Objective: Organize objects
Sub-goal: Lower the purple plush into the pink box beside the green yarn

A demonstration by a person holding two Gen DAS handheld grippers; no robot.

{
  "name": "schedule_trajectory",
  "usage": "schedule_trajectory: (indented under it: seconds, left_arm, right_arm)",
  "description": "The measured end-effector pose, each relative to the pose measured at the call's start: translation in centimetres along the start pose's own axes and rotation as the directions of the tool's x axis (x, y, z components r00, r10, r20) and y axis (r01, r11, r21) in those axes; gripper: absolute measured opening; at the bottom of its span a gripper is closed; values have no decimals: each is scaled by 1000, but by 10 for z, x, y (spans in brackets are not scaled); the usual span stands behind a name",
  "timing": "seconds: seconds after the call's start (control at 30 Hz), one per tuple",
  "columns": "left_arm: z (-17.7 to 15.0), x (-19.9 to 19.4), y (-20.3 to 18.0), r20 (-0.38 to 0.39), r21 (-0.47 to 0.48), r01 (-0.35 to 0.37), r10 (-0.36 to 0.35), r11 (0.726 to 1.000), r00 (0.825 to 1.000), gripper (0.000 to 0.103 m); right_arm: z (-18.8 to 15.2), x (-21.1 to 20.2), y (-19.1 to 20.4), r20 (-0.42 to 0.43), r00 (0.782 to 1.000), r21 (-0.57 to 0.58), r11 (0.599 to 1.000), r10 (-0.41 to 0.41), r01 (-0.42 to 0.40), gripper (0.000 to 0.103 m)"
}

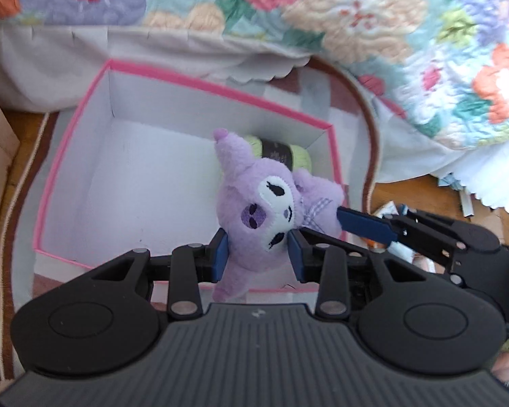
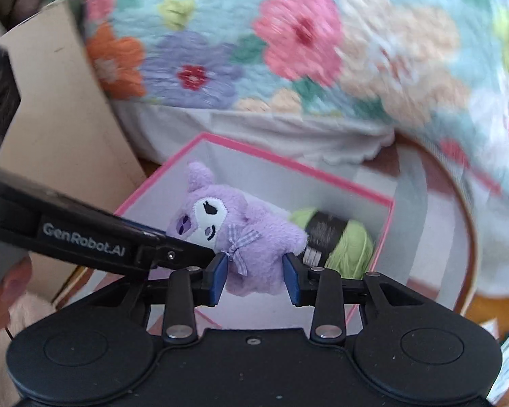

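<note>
1. A floral quilt (image 1: 373, 17) covers the bed behind everything, bright stitched flowers over a white sheet; beside it in the right wrist view stands a plain cardboard panel (image 2: 61, 108)
2. On a round rug (image 1: 27, 176) sits the pink-rimmed white box (image 1: 186, 83), open on top and mostly bare inside
3. The purple plush toy (image 1: 258, 203) hangs over the box's near side, carried between both tools and not yet set down
4. The left tool (image 1: 258, 254) is narrowed onto the toy's head, blue pads pressing its cheeks
5. The right tool (image 2: 256, 271) has its pads sunk into the toy's body below the checked bow; no earlier view to compare, so I read it as a second hold
6. I judge the toy light, soft and squashy: it will deform rather than slip, and nothing on it can break. The stuffed head or belly gives the surest hold; the ears and the bow would only stretch
7. A green yarn ball (image 2: 349, 240) with a dark paper band lies in the box's far right corner; the band's print is too blurred to read
8. The only legible writing is "GenRobot.AI" on the left tool's arm in the right wrist view
</note>
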State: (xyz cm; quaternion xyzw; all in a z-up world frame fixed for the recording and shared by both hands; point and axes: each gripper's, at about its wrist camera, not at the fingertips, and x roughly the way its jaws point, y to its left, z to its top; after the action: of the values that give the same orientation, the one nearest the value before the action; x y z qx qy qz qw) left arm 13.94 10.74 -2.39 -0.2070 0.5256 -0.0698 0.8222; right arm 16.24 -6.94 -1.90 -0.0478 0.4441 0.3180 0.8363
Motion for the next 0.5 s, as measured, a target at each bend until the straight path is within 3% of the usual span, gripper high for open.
schedule_trajectory:
  seconds: [0.23,0.5]
  left_arm:
    - [4,35,10,-49,-7,6,-6,1000,999,36]
    - [10,68,15,-55,-18,-64,63,998,997,36]
  right_arm:
    - [-8,28,-11,-51,998,46,999,-21,23,38]
    - [-15,62,-7,-86,992,34,995,-90,93,35]
